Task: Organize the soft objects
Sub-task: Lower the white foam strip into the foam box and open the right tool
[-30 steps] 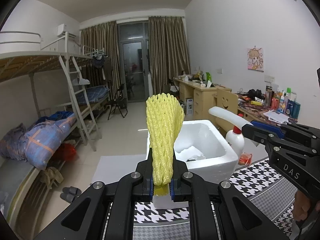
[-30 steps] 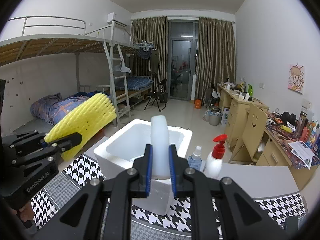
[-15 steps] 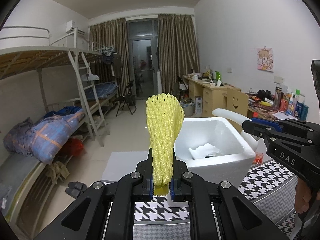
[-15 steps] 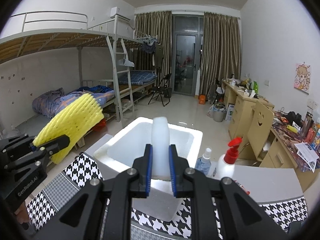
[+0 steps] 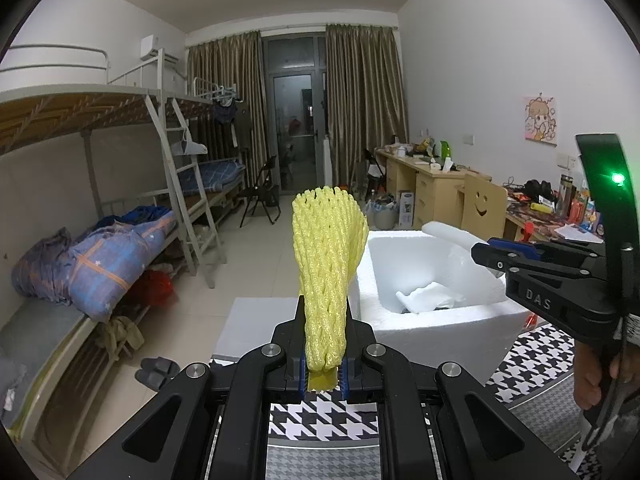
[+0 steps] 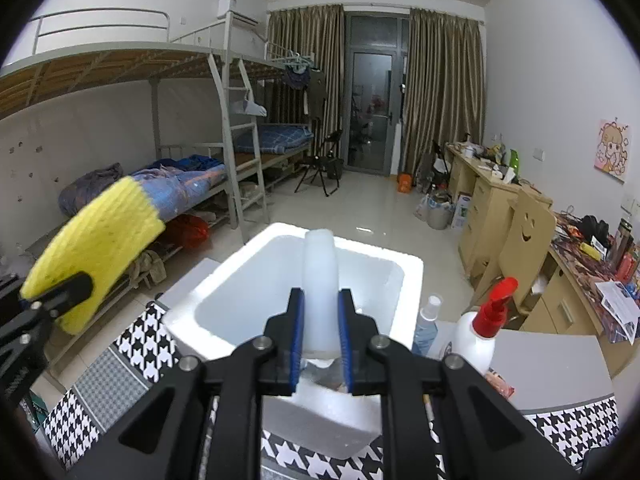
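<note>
White foam box (image 5: 436,332) contains a crumpled white piece (image 5: 426,297), visible only in the left view. Left gripper (image 5: 324,364) clamps yellow foam net (image 5: 326,264); right gripper (image 6: 321,344) clamps white foam strip (image 6: 320,280).

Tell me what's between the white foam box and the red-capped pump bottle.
In the right wrist view, a small clear spray bottle stands between the white foam box and the red-capped pump bottle.

Box (image 6: 408,276) floor — behind white foam (image 6: 320,280)
</note>
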### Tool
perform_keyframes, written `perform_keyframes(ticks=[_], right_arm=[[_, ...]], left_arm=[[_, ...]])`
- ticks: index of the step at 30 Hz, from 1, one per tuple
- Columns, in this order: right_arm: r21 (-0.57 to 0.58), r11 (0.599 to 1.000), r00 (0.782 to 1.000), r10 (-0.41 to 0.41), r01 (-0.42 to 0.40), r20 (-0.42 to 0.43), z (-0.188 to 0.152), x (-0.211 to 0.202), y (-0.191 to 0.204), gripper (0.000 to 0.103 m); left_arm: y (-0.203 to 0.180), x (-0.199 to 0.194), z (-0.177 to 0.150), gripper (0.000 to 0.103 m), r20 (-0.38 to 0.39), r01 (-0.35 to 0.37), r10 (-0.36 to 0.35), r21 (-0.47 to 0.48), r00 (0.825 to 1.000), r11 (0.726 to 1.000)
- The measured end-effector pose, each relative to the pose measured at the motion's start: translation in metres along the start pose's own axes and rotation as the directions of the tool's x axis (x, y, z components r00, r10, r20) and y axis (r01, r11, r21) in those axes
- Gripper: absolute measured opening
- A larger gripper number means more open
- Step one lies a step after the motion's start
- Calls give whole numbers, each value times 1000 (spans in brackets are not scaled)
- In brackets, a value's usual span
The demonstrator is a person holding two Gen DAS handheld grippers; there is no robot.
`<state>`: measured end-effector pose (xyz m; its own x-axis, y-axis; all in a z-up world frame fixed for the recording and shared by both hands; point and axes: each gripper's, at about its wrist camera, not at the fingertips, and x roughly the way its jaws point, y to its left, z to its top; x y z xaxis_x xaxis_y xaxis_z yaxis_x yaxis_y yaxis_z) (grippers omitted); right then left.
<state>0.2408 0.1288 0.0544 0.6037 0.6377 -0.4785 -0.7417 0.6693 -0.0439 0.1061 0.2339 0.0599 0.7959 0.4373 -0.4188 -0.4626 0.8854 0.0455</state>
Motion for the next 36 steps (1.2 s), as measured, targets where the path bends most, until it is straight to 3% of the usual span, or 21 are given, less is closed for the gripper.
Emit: perform_keyframes(ticks=[13,16,17,18,20,31,36], right_arm=[[34,999,998,41,-39,-52,-1,22,-7,21],[25,999,997,49,-47,-56,-2,22,-4,28],[28,998,997,50,-48,-63,-1,22,-4,39],[35,998,996,54,-52,-72,0,22,-4,57],[54,996,995,76,-72,-70,0,19,-6,75],[30,999,999,42,-41,-28,-1,-6,-7,79],[38,999,1000,21,-21,-6,-2,-17,-14,85]], left_arm=[[7,7,-1,12,-14,-5,5,-9,1000,1000],[9,10,0,12,-19,-6,6,-7,1000,1000],[9,11,0,12,-21,-6,6,-7,1000,1000],[9,12,1,12,-23,-7,7,-4,1000,1000],[9,13,1,12,-27,-11,11,0,1000,1000],[-4,12,11,12,-22,21,-21,23,1000,1000],[-8,18,14,12,-32,28,-27,33,999,999]])
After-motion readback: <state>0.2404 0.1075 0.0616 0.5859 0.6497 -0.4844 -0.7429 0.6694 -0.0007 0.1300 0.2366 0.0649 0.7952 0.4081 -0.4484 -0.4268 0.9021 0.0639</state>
